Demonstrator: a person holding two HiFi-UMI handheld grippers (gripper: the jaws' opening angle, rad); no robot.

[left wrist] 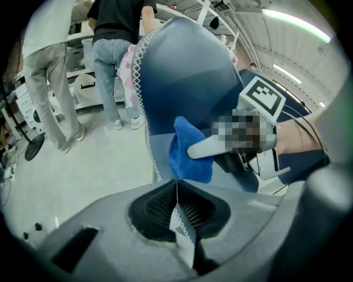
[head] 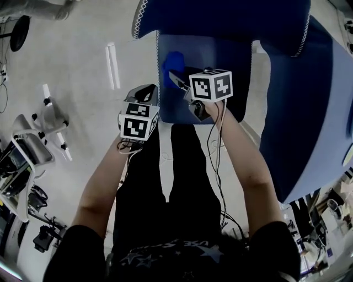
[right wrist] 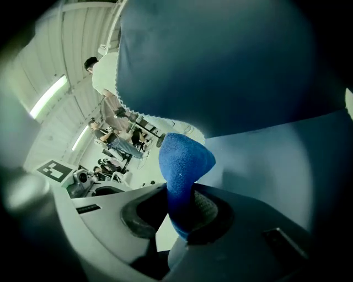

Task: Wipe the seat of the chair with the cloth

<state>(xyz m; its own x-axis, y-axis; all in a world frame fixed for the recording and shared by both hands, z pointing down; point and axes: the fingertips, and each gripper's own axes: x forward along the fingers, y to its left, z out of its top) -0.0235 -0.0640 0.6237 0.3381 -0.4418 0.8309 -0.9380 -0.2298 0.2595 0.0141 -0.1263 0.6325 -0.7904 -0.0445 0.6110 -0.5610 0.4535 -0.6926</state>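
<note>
1. Legs in black trousers [head: 160,165] fill the bottom of the head view, and our two bare forearms reach forward on either side of them
2. Our left gripper [left wrist: 177,208] sits at the front left corner of the chair seat [head: 220,60]. Its jaws are clenched together on the seat's white-stitched hem [left wrist: 150,148], and a strip of that hem is pinched between the ribbed pads
3. Our right gripper [right wrist: 185,217] is a little farther in, over the left half of the seat, its marker cube [head: 211,85] facing up. Its jaws are clamped on the blue cloth [right wrist: 182,160], which sticks out past the jaw tips as a rounded wad
4. We see the cloth close to the seat's left edge, about midway between front and back. We cannot tell whether it presses on the fabric or hangs just above it
5. Beyond the cloth the dark blue backrest [head: 220,16] rises at the rear edge of the seat, trimmed with the same white stitching
6. A broad blue surface [head: 309,110] runs along the right of the seat
7. Farthest off, on the pale floor [head: 83,55] to the left of the chair, two people [left wrist: 83,66] stand by white shelving
</note>
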